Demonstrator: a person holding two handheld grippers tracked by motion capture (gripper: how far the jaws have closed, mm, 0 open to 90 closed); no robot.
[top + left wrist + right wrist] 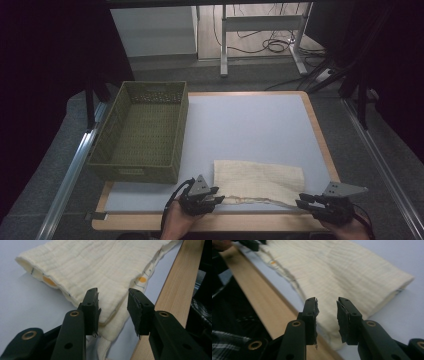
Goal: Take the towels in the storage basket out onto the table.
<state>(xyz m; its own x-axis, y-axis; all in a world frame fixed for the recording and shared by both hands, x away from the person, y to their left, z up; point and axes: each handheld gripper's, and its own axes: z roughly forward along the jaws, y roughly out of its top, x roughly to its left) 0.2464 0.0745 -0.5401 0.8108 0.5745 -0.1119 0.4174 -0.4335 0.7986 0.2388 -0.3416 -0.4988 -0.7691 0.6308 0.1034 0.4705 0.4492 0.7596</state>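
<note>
Here the folded cream cloth (258,181) lies flat on the pale worktop (250,125), close to its wooden near edge, stretched between the two claws. The left claw (216,195) sits at the cloth's near left corner; seen along its own jaws, the left claw (113,311) stands partly open, the pads apart with the cloth's layered corner (110,317) lying under the gap — nothing is pinched. An orange dot (142,279) shows on the hem just beyond its right jaw.

The right claw (306,201) is at the cloth's near right corner. Along its own jaws the right claw (327,315) is likewise partly open, the cloth's corner (329,337) below and ahead of the gap, the pads not pressing on it. Beyond it the cloth (342,272) runs away toward the other claw (252,243) at the far end, its frayed hem following the wooden edge (262,297) to the left of the jaws.

Past the left claw, further up the worktop and well apart from the cloth, stands a green woven basket (107,145) — its near wall is roughly level with the cloth's far fold.
</note>
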